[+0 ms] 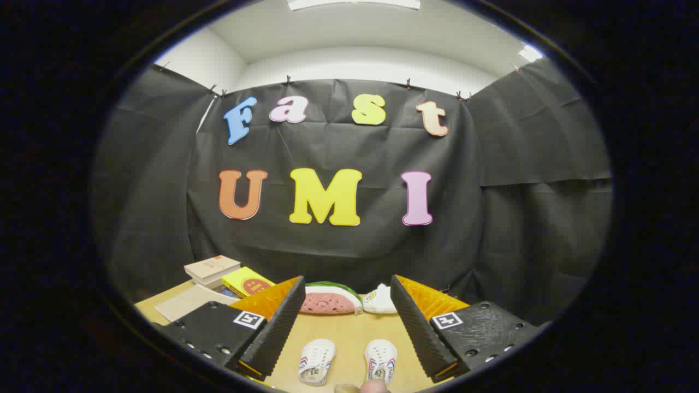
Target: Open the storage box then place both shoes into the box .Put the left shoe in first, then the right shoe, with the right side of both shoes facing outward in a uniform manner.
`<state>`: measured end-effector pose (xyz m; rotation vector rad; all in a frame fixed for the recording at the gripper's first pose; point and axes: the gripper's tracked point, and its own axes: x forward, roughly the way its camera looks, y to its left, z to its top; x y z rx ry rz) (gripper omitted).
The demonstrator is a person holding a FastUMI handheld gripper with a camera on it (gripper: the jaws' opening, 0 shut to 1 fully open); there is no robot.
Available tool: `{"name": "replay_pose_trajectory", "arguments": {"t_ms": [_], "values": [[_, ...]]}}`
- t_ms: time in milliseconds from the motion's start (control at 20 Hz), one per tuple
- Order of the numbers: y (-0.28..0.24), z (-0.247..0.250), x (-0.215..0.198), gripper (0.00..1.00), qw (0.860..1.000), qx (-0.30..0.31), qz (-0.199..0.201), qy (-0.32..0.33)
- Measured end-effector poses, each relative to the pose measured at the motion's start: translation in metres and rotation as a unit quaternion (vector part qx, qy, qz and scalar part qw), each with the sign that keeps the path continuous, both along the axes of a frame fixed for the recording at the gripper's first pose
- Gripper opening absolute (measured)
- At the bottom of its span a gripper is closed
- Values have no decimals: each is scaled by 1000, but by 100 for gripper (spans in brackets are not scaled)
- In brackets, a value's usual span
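The claw [348, 322] is hanging above a wooden table [338, 333], its fingers spread wide and gripping nothing. Two small white shoes [315, 361] [380, 360] are lying side by side between them, at six o'clock, probably awaiting pickup. A watermelon-slice toy [329, 299] is sitting beyond at twelve o'clock, books [226, 275] at ten.

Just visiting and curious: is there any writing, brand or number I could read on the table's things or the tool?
Yellow book with red circle: print too small to read.
Beige stacked books: cover marks blurred.
Two white shoes with striped sides, between the open gripper's fingers: insole print blurred.
Black-and-white square tags on the gripper: patterns, no words.
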<state>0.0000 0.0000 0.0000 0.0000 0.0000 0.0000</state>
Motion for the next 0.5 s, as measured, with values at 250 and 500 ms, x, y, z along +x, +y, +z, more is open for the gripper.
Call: {"name": "replay_pose_trajectory", "arguments": {"t_ms": [250,500], "values": [[4,-2,7,95,1000,5,12,8],[2,-17,7,95,999,5,14,28]]}}
